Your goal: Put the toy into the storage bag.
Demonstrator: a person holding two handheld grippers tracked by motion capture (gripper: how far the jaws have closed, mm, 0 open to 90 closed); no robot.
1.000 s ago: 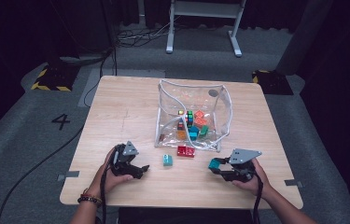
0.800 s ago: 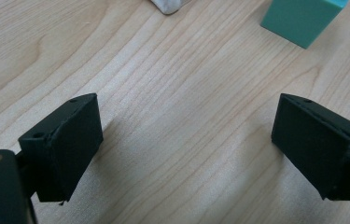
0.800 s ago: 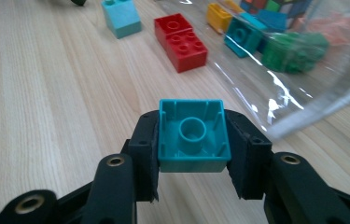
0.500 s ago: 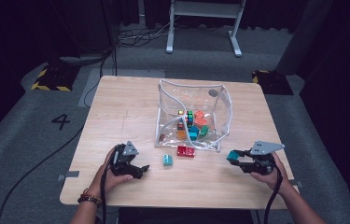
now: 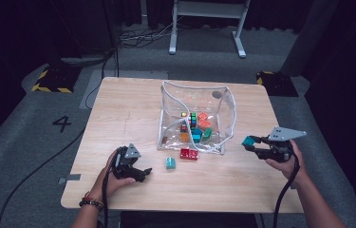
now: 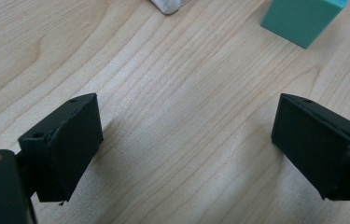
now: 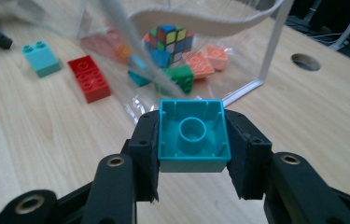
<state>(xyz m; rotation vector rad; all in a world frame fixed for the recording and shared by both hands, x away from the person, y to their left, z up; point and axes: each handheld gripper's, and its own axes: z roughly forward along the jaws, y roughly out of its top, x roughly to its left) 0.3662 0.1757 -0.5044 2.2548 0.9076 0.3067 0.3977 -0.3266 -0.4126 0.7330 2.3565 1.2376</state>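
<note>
My right gripper (image 7: 192, 140) is shut on a teal brick (image 7: 193, 133), hollow underside facing the camera. In the high view this gripper (image 5: 251, 145) hovers above the table, right of the clear bag (image 5: 228, 107), carrying the teal brick (image 5: 248, 140). The bag (image 7: 266, 60) holds a colourful puzzle cube (image 7: 169, 39), orange bricks (image 7: 205, 58), a green brick (image 7: 179, 77) and others. A red brick (image 5: 189, 154) and a light teal brick (image 5: 170, 163) lie on the table before the bag. My left gripper (image 5: 142, 173) rests low on the table, open and empty (image 6: 186, 149), with the light teal brick (image 6: 303, 18) ahead.
The wooden table (image 5: 128, 109) has a round hole (image 7: 305, 61) behind the bag. A dark floor with cables and a metal stand (image 5: 206, 23) lies beyond the far edge. The table's left half is bare wood.
My right gripper has moved right and upward with the teal brick, away from the table's front. The left gripper has stayed where it was.
</note>
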